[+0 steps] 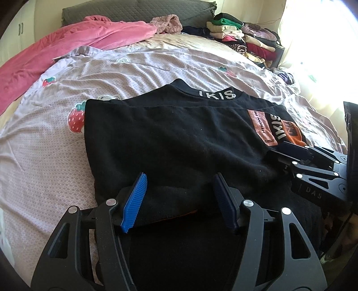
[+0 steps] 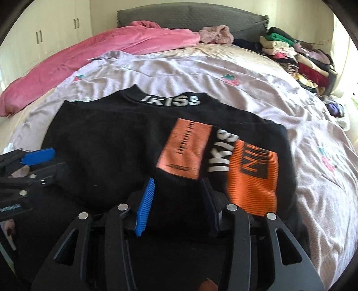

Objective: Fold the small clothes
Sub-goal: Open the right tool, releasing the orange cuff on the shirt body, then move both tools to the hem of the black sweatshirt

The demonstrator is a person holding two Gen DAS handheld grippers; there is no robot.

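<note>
A black sweater [image 1: 170,134] [image 2: 107,143] lies flat on the bed, its collar lettered "IKISS" at the far side. One sleeve with an orange ribbed cuff [image 2: 252,185] [image 1: 293,134] is folded across its right half, beside an orange patch [image 2: 185,147]. My left gripper [image 1: 180,176] [image 2: 48,161] rests at the near left hem, jaws apart, with a bulge of black cloth lying between the blue pads. At the near hem just left of the cuff, my right gripper [image 2: 178,180] [image 1: 279,150] is open too, black cloth between its pads and not pinched.
The bed sheet [image 1: 56,143] is lilac with strawberry prints and wrinkled. A pink blanket [image 1: 73,42] lies bunched at the far left. Stacks of folded clothes [image 1: 243,38] [image 2: 297,56] fill the far right corner. A grey headboard cushion [image 2: 179,15] and white wardrobe doors [image 2: 56,29] stand behind.
</note>
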